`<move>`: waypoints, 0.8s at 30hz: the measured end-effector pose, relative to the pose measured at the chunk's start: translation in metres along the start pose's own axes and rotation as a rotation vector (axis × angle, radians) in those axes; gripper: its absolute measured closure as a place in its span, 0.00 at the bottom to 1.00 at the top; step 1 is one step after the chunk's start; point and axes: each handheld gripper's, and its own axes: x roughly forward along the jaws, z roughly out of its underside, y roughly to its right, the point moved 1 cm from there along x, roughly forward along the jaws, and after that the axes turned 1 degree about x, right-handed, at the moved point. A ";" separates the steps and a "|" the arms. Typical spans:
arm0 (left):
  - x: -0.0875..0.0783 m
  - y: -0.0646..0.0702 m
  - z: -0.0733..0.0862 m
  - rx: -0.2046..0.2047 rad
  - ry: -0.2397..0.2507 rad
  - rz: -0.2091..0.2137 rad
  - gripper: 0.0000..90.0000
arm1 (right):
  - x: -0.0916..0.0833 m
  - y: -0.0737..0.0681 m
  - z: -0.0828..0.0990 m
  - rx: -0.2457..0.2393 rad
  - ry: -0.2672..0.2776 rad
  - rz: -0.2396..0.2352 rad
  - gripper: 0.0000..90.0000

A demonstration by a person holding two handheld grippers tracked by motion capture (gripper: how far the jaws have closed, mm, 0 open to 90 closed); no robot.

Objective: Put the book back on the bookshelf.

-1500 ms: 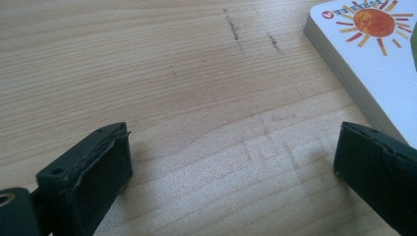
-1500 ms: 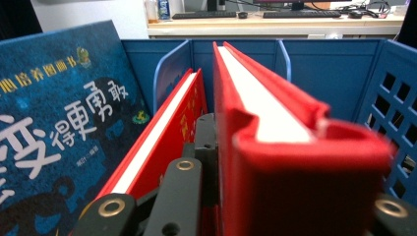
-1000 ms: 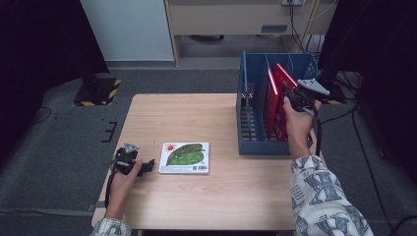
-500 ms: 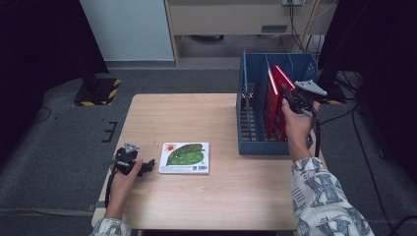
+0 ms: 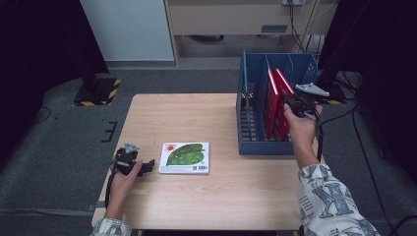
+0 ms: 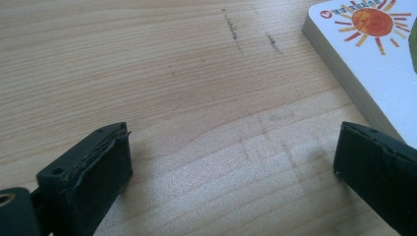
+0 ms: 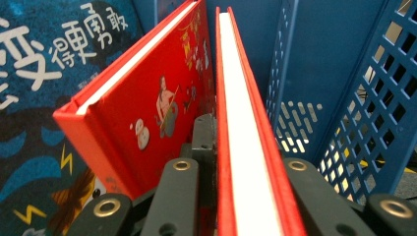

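The left gripper [image 5: 147, 166] rests wide open and empty by the leaf book [image 5: 185, 158], likely waiting to take it. Farther off, the right gripper [image 5: 286, 104] clamps a red book [image 7: 246, 147] upright in the blue rack [image 5: 255, 142], beside another red book [image 7: 142, 113].

Matt pale wood table [image 5: 206, 123]; glossy red hardcover book [image 7: 246, 162] (paper pages); perforated blue plastic crate [image 5: 255, 147].

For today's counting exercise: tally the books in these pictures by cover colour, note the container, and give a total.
Red books, standing in the bin: 2
Dark blue book with white lettering, beside them: 1
White book with a green leaf, flat on the table: 1
Blue slotted bin: 1
Total: 5
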 end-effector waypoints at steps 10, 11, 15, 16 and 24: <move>0.000 0.000 0.000 0.000 0.000 0.000 0.00 | -0.006 0.001 0.004 -0.008 -0.020 -0.014 0.85; 0.000 0.000 0.000 0.000 0.000 0.000 0.00 | -0.007 0.001 0.004 -0.013 -0.024 -0.015 0.85; 0.000 0.000 0.000 0.000 0.000 0.000 0.00 | -0.009 0.001 0.003 -0.011 -0.038 -0.021 0.82; 0.000 0.000 0.000 0.000 0.000 0.000 0.00 | -0.010 0.002 0.003 -0.006 -0.043 -0.027 0.82; 0.000 0.000 0.000 0.000 0.000 0.000 0.01 | -0.012 -0.002 -0.004 -0.014 -0.071 -0.048 0.75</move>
